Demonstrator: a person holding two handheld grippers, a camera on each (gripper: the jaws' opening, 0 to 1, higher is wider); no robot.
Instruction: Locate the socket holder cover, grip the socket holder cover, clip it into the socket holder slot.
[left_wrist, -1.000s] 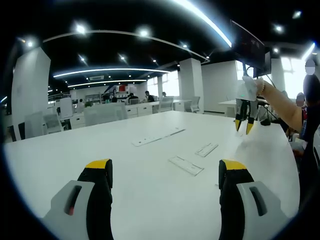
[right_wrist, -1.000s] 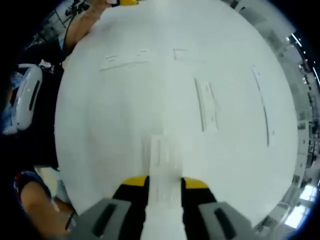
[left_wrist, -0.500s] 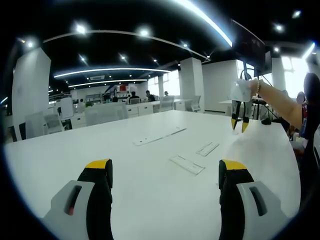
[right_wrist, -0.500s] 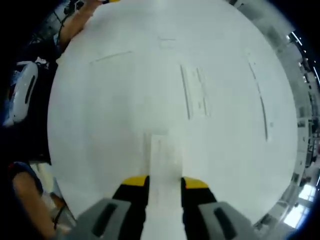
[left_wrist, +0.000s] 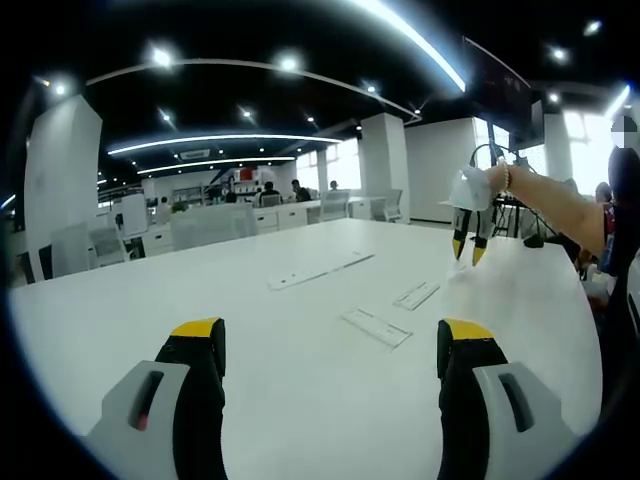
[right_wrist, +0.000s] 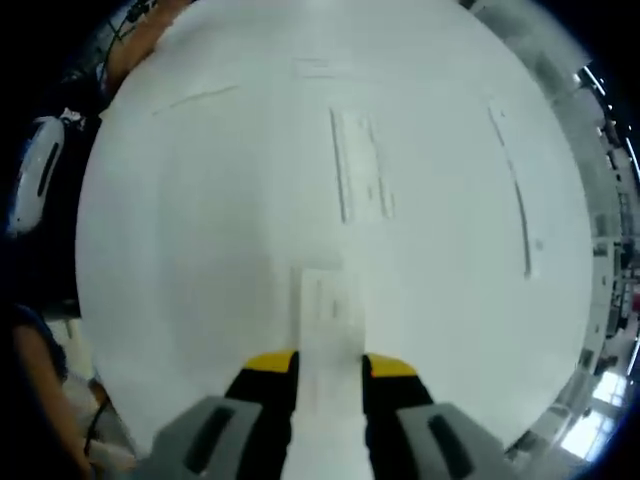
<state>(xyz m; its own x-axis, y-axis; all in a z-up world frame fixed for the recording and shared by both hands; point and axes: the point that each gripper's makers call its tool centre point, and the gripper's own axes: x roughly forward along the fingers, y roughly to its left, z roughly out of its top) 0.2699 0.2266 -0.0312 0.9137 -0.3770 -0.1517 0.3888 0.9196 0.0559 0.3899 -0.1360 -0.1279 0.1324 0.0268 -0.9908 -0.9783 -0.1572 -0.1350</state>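
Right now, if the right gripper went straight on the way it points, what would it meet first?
Probably bare white table. The right gripper, shut on the socket holder cover, points down at it; the flat white piece lies further ahead. Depth is unclear.

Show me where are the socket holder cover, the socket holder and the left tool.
socket holder cover (right_wrist: 331, 315): right gripper view, flat face ahead of the jaws.
socket holder (right_wrist: 360, 178): right gripper view, middle of the strip.
left tool (left_wrist: 332, 345): left gripper view, midway between the fingertips.
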